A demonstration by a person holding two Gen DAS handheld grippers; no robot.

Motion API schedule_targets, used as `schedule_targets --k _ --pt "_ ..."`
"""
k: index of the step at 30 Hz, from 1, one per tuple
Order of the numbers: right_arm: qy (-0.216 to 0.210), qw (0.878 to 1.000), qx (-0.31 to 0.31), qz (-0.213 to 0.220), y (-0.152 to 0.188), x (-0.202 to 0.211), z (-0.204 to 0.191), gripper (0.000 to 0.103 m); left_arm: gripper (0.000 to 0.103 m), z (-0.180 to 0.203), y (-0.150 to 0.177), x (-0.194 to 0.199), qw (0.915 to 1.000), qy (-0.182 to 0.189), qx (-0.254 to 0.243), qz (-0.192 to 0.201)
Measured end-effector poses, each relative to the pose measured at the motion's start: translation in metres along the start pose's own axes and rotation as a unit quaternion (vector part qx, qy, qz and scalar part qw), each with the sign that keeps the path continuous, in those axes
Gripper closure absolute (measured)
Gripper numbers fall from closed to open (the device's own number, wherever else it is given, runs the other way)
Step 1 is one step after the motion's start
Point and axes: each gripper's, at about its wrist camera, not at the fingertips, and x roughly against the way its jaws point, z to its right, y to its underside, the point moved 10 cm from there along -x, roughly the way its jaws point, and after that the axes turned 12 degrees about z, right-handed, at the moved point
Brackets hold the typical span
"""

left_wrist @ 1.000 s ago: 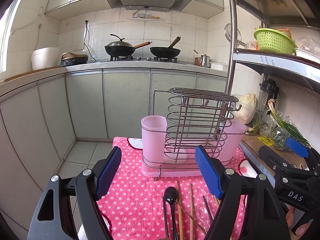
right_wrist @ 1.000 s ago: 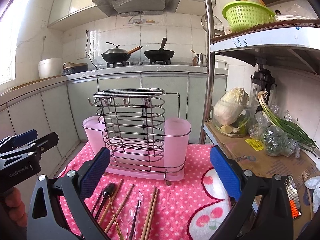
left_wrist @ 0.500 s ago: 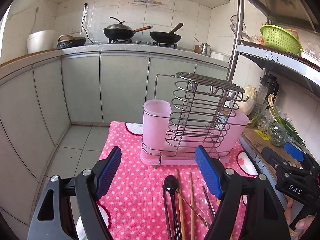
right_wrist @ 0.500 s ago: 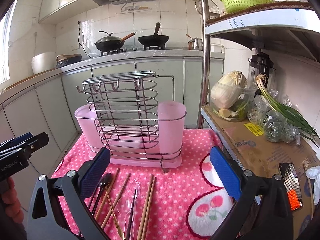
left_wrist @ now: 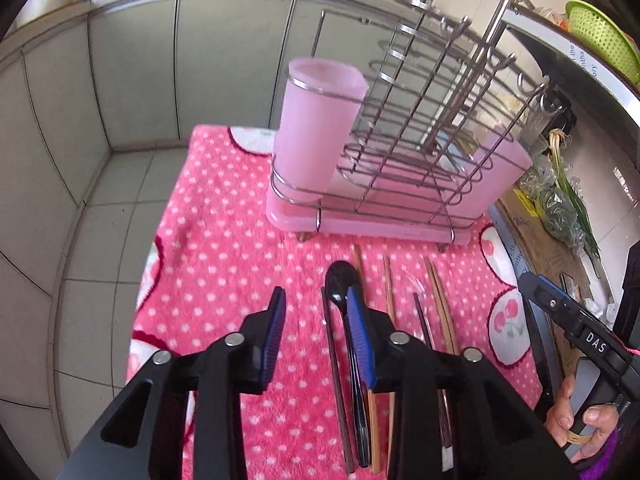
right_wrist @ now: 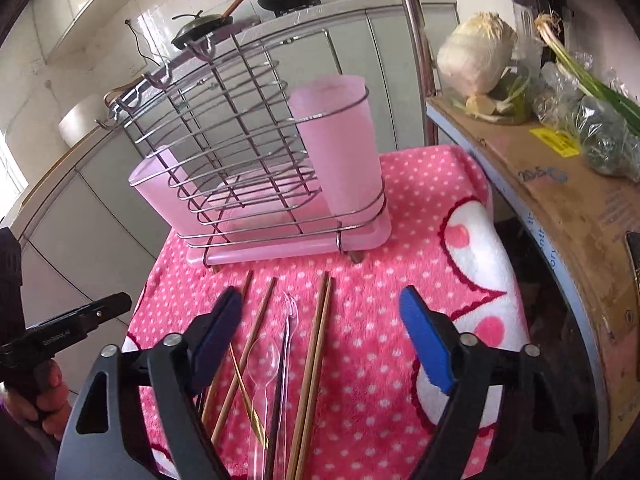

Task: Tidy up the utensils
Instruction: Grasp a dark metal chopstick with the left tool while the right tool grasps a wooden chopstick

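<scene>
Several utensils lie side by side on a pink dotted cloth (left_wrist: pixel 224 240) in front of a wire rack (left_wrist: pixel 404 140) with pink cups (left_wrist: pixel 316 120). My left gripper (left_wrist: pixel 318 334) points down over the leftmost ones, and its jaws are closing. A dark chopstick (left_wrist: pixel 333 344) lies on the cloth below the gap, and the black spoon (left_wrist: pixel 340 276) runs under the right finger; neither pad touches them. My right gripper (right_wrist: pixel 322 340) hovers with its jaws wide and closing. Below it lie wooden chopsticks (right_wrist: pixel 316 344), a clear fork (right_wrist: pixel 290 308) and a clear spoon (right_wrist: pixel 269 356), none gripped.
The rack (right_wrist: pixel 240 168) stands at the cloth's far side. To the right, a cardboard-topped shelf (right_wrist: pixel 560 184) holds a cabbage (right_wrist: pixel 476 60) and bagged greens. The cloth's left edge drops to a tiled floor (left_wrist: pixel 100 240). A person's hand (left_wrist: pixel 576 428) grips the other tool's handle.
Both grippers have tipped downward and sunk toward the utensils on the cloth. Both pairs of jaws have narrowed, the left much more than the right.
</scene>
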Motion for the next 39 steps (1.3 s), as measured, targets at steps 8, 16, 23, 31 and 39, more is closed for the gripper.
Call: schedule_targets --k 8,16,23,31,39 --pt "-0.014 0.998 -0.04 -0.051 0.021 -0.019 0.016 0.052 0.083 0.009 0.03 -0.051 0.9935 0.012 -0.003 -0.113" --pt "-0.019 0.996 -0.061 -0.068 0.022 -0.026 0.025 0.053 0.088 0.008 0.049 -0.083 0.9846 -0.004 0.0 -0.175" --pt "-0.027 0.993 -0.074 -0.09 0.027 -0.035 0.027 0.053 0.094 0.013 0.057 -0.104 0.9808 -0.016 -0.01 -0.194" --pt "-0.039 0.984 -0.091 -0.145 0.041 -0.059 0.019 0.064 0.096 0.021 0.057 -0.111 0.9812 -0.031 -0.034 -0.188" --pt "-0.005 0.979 -0.054 -0.198 0.054 -0.082 0.014 0.076 0.099 0.003 0.052 -0.091 0.9865 -0.024 -0.02 -0.161"
